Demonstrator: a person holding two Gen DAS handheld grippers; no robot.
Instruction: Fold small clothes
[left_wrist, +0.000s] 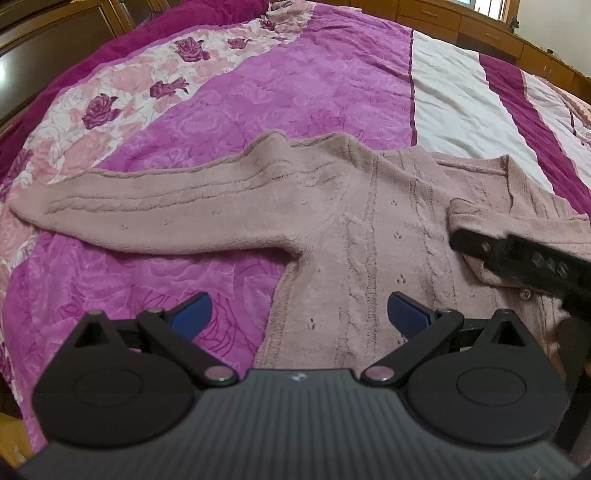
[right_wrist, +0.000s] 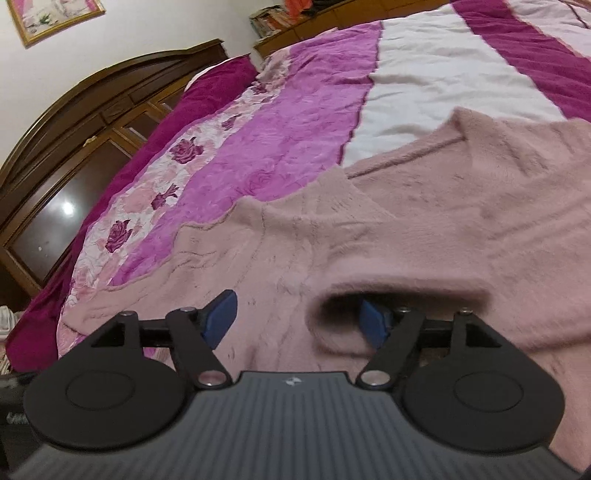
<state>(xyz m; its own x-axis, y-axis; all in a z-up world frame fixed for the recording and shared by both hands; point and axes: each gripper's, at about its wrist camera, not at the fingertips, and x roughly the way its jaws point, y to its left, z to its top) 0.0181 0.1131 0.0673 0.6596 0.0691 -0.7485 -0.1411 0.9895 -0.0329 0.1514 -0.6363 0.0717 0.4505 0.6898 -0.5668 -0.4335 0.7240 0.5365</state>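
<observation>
A fuzzy pink cable-knit sweater (left_wrist: 369, 236) lies flat on the bed. Its one sleeve (left_wrist: 155, 210) stretches out to the left. The other sleeve (left_wrist: 517, 225) is folded across the body at the right. My left gripper (left_wrist: 301, 314) hovers open over the sweater's lower side edge, with nothing between its blue pads. My right gripper (right_wrist: 297, 319) is open low over the sweater (right_wrist: 406, 221); its right pad sits at the dark mouth of the folded sleeve's cuff (right_wrist: 402, 291) without pinching it. One black finger (left_wrist: 476, 245) of the right gripper lies on that sleeve.
The bed is covered by a purple, white and rose-patterned quilt (left_wrist: 295, 92). A dark wooden headboard (right_wrist: 92, 122) rises at the left. Wooden drawers (left_wrist: 443, 18) stand beyond the bed, and a framed picture (right_wrist: 55, 14) hangs on the wall.
</observation>
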